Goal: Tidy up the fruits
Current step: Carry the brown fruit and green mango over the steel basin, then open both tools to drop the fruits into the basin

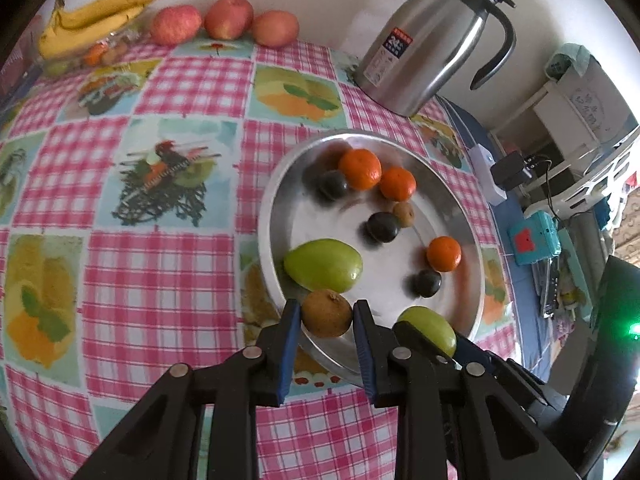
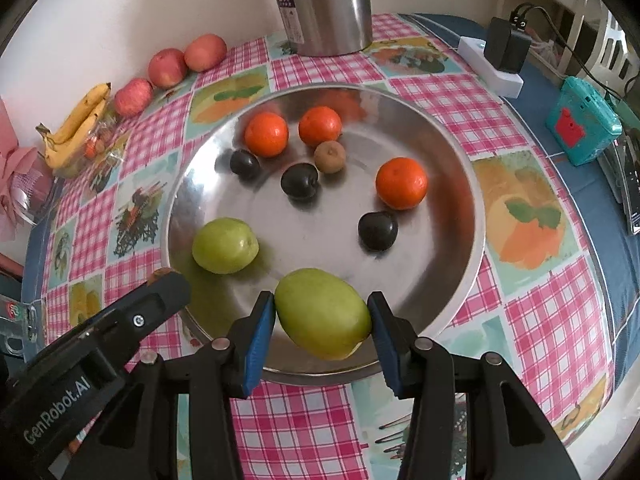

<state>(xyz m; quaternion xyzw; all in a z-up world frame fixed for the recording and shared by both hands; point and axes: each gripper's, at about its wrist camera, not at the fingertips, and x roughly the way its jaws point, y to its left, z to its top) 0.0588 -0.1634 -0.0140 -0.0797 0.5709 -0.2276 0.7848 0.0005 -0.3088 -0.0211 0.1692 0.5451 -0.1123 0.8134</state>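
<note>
A round metal plate [image 1: 288, 208] [image 2: 460, 184] on the checked tablecloth holds three oranges [image 2: 401, 183], three dark plums [image 2: 377, 230], a small kiwi [image 2: 329, 156] and a green fruit [image 2: 225, 245] [image 1: 323, 265]. My left gripper [image 1: 326, 314] is shut on a brown kiwi [image 1: 327, 313] at the plate's near rim. My right gripper [image 2: 322, 312] is shut on a second green fruit [image 2: 322, 313], also seen in the left wrist view [image 1: 434, 326], held at the plate's near rim.
A steel thermos jug [image 1: 432, 40] [image 2: 320, 4] stands behind the plate. Three apples [image 1: 228, 18] [image 2: 167, 67] and a banana bunch [image 1: 92, 16] [image 2: 78, 124] line the wall. A white power strip [image 2: 490, 66] and a teal box [image 2: 582, 120] lie right.
</note>
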